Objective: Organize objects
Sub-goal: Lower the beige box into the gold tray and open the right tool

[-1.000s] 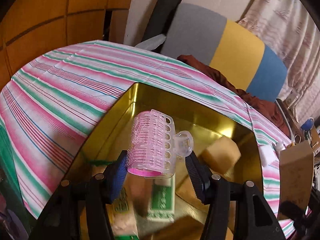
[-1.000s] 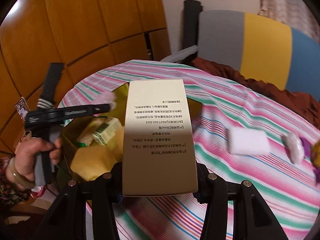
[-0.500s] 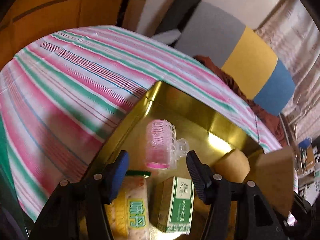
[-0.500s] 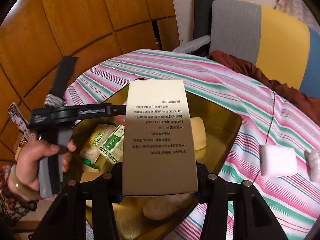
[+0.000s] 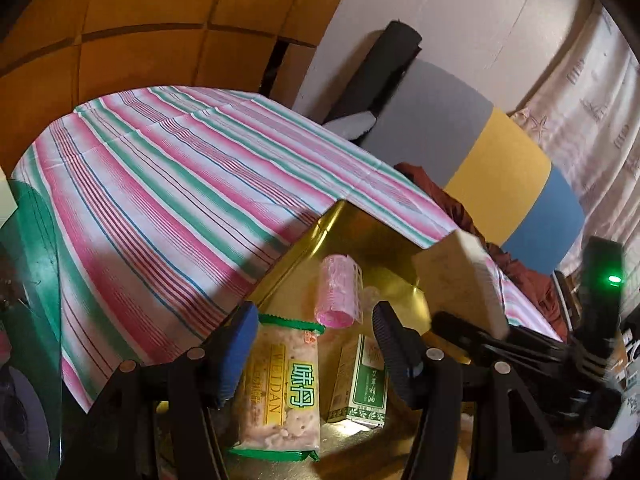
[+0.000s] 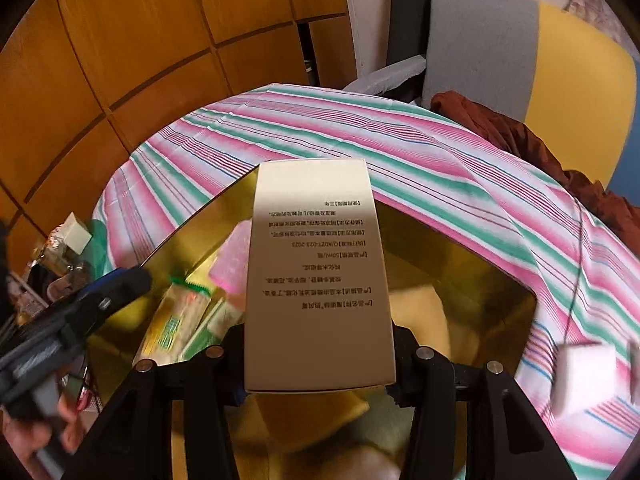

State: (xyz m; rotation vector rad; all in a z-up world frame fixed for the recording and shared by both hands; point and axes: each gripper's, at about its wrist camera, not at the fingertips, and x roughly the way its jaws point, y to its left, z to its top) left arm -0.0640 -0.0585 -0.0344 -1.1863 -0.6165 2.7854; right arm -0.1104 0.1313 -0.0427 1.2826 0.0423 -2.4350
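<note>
A gold tin [image 5: 362,227] sits on the striped tablecloth. In it lie a pink hair roller [image 5: 340,292], a snack packet [image 5: 284,380] and a small green box [image 5: 364,376]. My left gripper [image 5: 314,330] hangs open just above them, with nothing between its fingers. My right gripper [image 6: 318,346] is shut on a tall beige box [image 6: 316,280] with printed text and holds it over the tin [image 6: 460,264]. That box [image 5: 460,276] shows at the right of the left wrist view. The left gripper [image 6: 92,304] sits at the tin's left rim.
A white block [image 6: 584,376] lies on the striped tablecloth [image 6: 420,160] right of the tin. A yellow sponge [image 6: 420,312] rests in the tin. Behind the table are a grey, yellow and blue chair back [image 5: 480,160] with brown cloth and a wood panel wall [image 6: 140,40].
The pink roller has gone from between the left fingers to lying in the tin, and the left gripper has drawn back. The right gripper has carried the beige box left, over the tin.
</note>
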